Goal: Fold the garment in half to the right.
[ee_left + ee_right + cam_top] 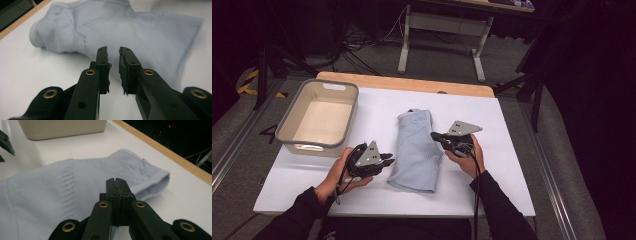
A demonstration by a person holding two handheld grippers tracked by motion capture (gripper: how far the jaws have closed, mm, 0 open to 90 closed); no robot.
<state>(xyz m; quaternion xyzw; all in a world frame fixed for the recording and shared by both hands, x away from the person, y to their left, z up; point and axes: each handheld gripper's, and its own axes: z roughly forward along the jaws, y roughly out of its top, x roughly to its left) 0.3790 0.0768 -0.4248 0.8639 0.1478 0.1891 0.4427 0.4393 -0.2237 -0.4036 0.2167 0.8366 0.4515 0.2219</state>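
Note:
A folded light-blue garment [417,150] lies in the middle of the white table, its long side running away from me. My left gripper [390,161] hovers just off the cloth's left edge, pointing at it. In the left gripper view the jaws [112,50] stand a narrow gap apart with nothing between them, and the garment [140,30] lies right ahead. My right gripper [435,135] is at the cloth's right edge. Its jaws [116,180] are pressed together, empty, just above the garment [55,187].
A beige plastic basket [287,135] stands at the table's left, close behind my left hand; its wall [62,130] also shows in the right gripper view. The table's wooden far edge [412,82] runs behind the cloth. Bare white surface [507,150] lies to the right.

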